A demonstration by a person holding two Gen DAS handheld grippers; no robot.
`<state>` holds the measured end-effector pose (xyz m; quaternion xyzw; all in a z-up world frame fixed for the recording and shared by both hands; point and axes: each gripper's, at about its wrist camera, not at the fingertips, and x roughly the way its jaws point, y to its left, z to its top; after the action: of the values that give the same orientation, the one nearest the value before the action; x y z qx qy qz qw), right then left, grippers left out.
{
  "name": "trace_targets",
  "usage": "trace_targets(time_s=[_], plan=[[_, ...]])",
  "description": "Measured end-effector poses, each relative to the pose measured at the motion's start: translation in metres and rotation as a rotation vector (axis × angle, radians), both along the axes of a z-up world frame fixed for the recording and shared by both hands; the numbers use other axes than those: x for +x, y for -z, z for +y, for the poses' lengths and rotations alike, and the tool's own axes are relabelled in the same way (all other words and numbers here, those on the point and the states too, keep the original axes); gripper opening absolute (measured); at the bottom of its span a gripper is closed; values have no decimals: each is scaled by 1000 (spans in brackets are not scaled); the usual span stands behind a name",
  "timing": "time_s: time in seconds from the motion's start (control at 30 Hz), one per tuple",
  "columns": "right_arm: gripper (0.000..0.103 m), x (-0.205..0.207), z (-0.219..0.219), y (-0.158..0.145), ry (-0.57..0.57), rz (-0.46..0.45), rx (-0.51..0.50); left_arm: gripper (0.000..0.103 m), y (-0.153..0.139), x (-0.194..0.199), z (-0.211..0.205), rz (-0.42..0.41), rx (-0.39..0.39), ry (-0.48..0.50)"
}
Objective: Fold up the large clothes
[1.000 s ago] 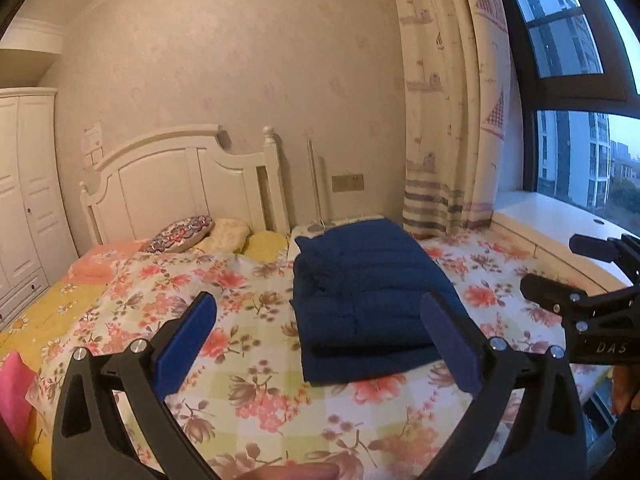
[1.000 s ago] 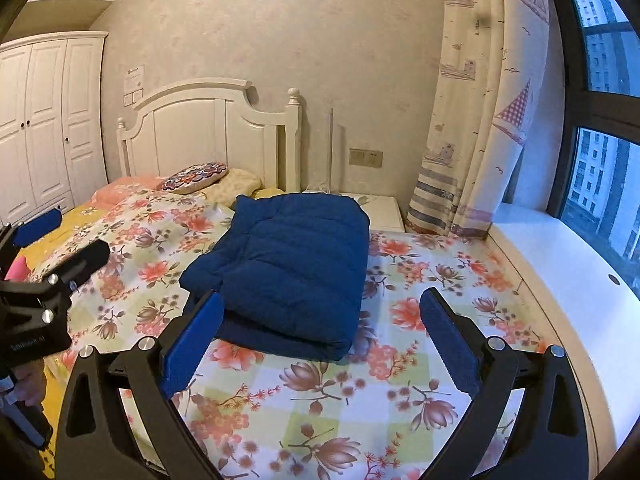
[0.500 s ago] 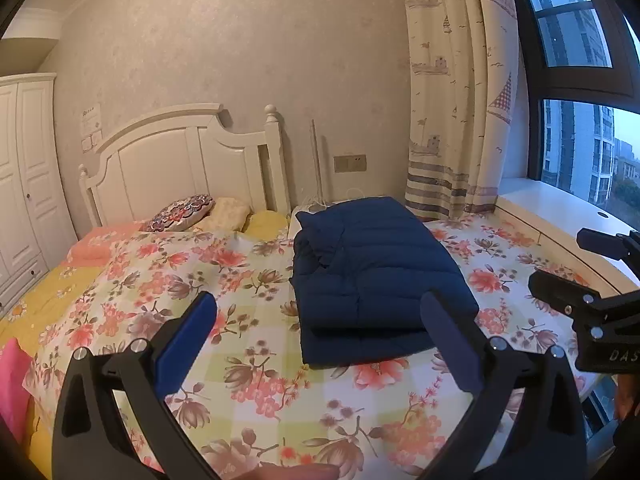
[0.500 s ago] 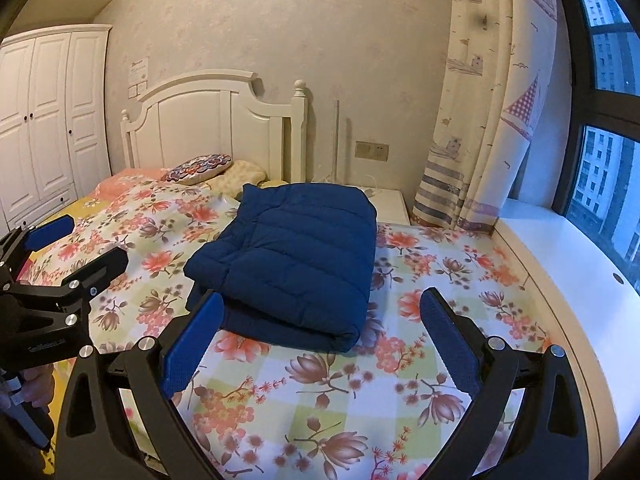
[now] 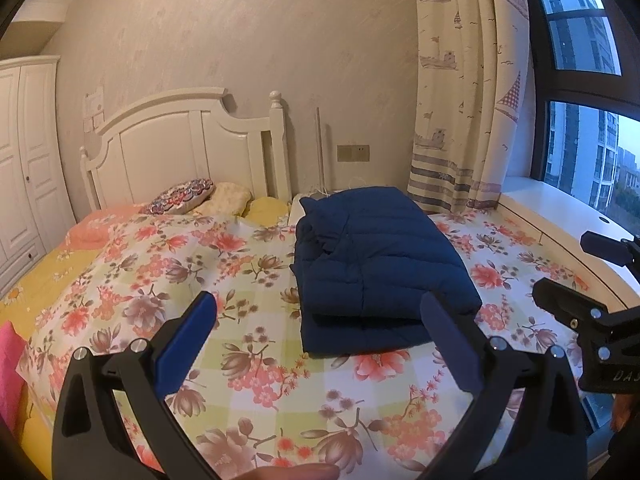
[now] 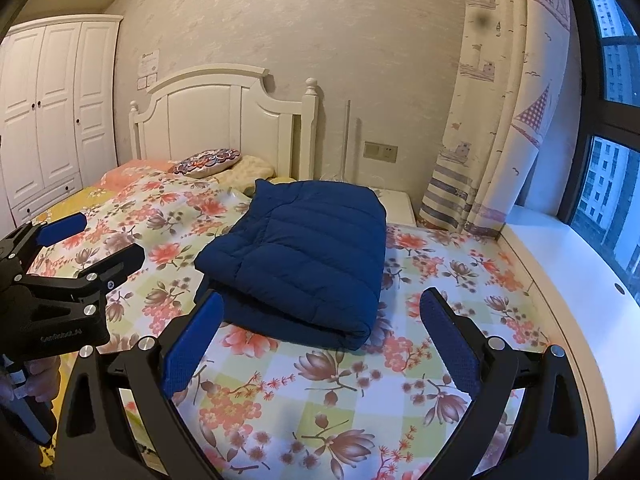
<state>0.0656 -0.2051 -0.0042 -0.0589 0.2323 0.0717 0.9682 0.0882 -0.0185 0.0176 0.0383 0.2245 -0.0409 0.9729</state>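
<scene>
A dark blue puffer jacket [image 5: 376, 264] lies folded into a thick rectangle on the floral bedspread [image 5: 200, 280]; it also shows in the right wrist view [image 6: 308, 256]. My left gripper [image 5: 320, 320] is open and empty, held above the near part of the bed, short of the jacket. My right gripper [image 6: 320, 320] is open and empty, also short of the jacket's near edge. Each gripper shows in the other's view, the right one [image 5: 592, 280] at the right edge and the left one [image 6: 92, 240] at the left edge.
A white headboard [image 5: 192, 148] and pillows [image 5: 180, 200] stand at the far end of the bed. A white wardrobe [image 6: 52, 112] is at the left. A curtain [image 5: 460, 100], window sill [image 6: 568, 264] and window are at the right. A white nightstand [image 6: 396, 204] sits behind the jacket.
Both grippers have drawn back and up from the bed, so the jacket looks smaller and farther. The jacket itself has not moved. Both grippers stay open.
</scene>
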Motion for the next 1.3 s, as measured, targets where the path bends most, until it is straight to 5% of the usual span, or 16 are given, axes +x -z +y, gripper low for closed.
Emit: trace_targets(time_s=[1.3], plan=[[95,1,2,2,-15,9,-14,101,8,4,8,33,-18,-6]])
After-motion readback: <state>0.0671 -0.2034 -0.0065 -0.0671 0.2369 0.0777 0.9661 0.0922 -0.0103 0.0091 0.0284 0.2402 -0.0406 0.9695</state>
